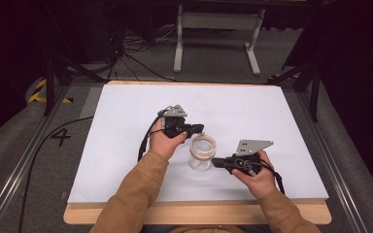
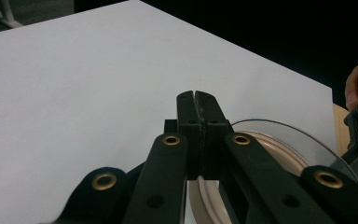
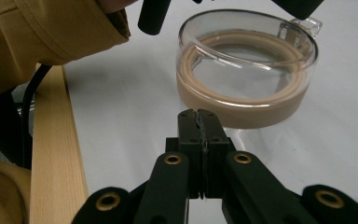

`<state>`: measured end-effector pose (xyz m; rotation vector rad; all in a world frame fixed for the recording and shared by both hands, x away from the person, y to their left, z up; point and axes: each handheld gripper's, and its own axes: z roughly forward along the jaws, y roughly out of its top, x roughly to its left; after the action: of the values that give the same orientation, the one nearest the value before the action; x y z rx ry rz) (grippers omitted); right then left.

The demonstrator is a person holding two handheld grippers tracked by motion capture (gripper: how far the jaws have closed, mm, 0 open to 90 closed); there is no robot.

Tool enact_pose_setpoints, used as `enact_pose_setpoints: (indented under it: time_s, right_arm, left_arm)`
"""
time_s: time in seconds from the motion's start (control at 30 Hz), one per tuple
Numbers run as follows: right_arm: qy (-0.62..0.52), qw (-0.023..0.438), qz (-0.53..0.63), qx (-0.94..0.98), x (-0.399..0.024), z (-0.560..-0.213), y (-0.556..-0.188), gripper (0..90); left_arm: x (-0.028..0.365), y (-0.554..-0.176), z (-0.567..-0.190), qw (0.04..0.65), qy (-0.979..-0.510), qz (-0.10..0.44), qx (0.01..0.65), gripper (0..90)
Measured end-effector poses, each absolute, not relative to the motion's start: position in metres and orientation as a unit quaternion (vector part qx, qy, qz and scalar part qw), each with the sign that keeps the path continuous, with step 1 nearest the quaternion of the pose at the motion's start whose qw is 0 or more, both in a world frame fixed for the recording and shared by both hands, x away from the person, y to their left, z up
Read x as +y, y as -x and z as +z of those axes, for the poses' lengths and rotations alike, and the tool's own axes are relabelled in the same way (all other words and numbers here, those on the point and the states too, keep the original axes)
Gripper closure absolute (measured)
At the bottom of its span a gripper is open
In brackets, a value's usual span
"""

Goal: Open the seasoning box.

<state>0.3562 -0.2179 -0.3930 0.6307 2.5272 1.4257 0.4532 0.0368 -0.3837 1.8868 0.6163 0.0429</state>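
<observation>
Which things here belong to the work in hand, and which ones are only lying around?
In the work:
- clear jar with tan rim, on the white table
- left gripper, jaws shut, by the jar's rim
- right gripper, jaws shut, beside the jar

Just around:
- white stand on the floor behind
- black cables
- floor mark "4"

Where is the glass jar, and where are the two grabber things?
glass jar [image 3: 247, 70], right gripper view, on its tan lid band.
left gripper [image 1: 197, 128], high view, at its shut jaw tips by the jar's rim.
right gripper [image 1: 215, 162], high view, at its shut jaw tips beside the jar.
</observation>
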Motion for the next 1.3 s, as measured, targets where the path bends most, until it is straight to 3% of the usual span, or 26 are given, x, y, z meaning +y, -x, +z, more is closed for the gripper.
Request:
enact_pose_setpoints:
  time_s: [1.3]
  right_arm:
    - [-0.219,0.083,0.500,0.834,-0.2152,-0.3901,-0.3583,90.0]
  left_arm:
    - [0.0385,-0.4555,-0.3852,0.553,-0.787,-0.004,0.275,90.0]
